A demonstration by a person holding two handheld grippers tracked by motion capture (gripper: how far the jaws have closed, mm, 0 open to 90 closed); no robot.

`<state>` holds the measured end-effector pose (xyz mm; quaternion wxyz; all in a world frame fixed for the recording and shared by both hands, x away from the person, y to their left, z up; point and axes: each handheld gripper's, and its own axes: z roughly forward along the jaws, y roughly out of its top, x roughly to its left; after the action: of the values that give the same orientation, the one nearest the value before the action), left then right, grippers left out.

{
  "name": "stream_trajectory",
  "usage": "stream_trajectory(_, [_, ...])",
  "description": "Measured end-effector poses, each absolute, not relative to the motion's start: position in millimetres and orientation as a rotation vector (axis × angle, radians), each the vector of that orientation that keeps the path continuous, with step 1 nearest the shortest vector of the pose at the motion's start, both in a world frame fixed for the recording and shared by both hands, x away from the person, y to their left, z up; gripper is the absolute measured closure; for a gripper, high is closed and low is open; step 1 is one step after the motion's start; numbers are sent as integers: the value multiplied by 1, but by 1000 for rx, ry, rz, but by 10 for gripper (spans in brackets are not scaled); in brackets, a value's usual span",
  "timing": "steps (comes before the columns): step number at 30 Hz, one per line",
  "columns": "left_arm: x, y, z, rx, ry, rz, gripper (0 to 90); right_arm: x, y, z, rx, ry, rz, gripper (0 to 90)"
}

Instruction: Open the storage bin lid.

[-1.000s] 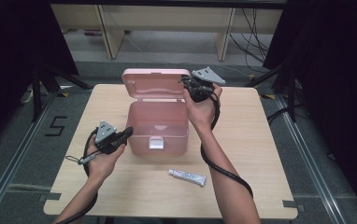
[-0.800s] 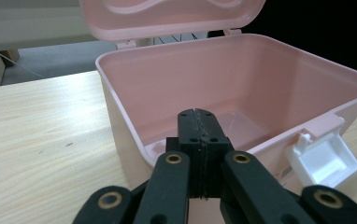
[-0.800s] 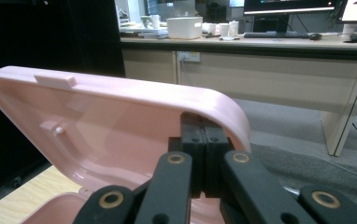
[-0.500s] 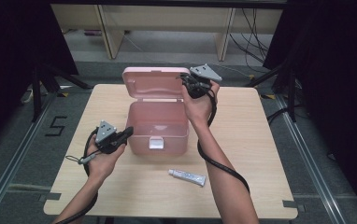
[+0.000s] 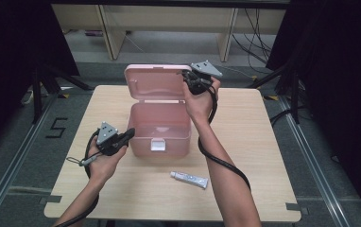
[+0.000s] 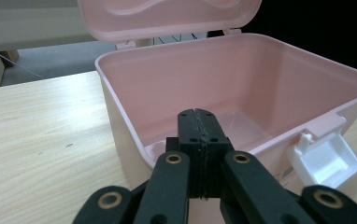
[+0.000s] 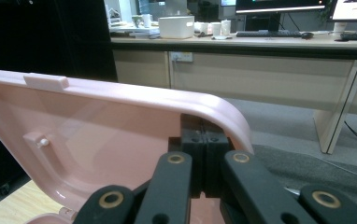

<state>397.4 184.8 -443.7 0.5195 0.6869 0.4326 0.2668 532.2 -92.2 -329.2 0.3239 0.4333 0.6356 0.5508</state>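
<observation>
Right tool [image 5: 188, 79], jaws closed, props the lid [image 5: 159, 81] up; left tool [image 5: 129, 133], closed and empty, steadies the pink box [image 5: 160, 127].

The box [image 5: 159, 130] sits mid-desk [image 5: 263, 142], its lid [image 5: 157, 82] standing at 12 o'clock; the tube [image 5: 189, 179] lies at its 5 o'clock.

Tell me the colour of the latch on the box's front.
White: the latch on the pink box, clearest in the left gripper view.

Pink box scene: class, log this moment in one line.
pink box: open | lid: up, right tongs at its edge | left tongs: shut, beside box | tube: on table
</observation>
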Motion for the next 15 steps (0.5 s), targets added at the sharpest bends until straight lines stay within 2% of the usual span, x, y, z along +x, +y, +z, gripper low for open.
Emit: stream_trajectory(15, [398,185,-444,1646,1036,639,897,544,-91,-331,1157,1658,1420,900])
